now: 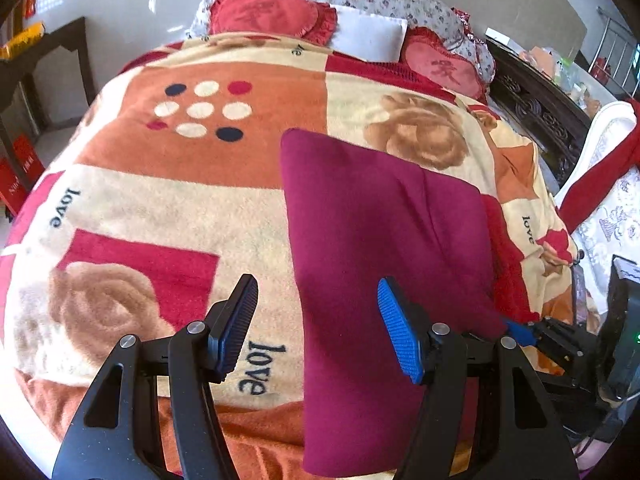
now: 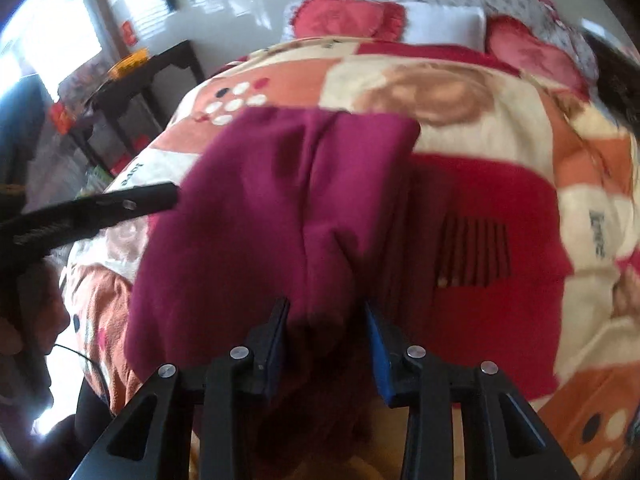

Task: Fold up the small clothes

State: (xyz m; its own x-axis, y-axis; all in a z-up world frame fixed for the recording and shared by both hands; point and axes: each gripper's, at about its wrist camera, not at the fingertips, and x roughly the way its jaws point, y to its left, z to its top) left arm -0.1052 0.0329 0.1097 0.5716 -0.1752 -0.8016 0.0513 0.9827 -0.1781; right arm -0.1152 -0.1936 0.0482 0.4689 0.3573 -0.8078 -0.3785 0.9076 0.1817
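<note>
A maroon garment [image 1: 384, 264] lies folded into a long panel on the patterned blanket [image 1: 180, 208]. My left gripper [image 1: 316, 320] is open and empty, straddling the garment's left edge just above the blanket. The right gripper's tips [image 1: 520, 330] show at the garment's right edge. In the right wrist view my right gripper [image 2: 326, 328] is partly closed around a bunched fold of the maroon garment [image 2: 280, 208], lifting it. The left gripper's arm [image 2: 96, 206] shows at the garment's far left side.
Red heart cushions [image 1: 272, 12] and a white pillow [image 1: 368, 36] lie at the head of the bed. A dark side table [image 1: 44, 64] stands left. A carved dark headboard [image 1: 536, 112] and white draped furniture [image 1: 608, 184] stand right.
</note>
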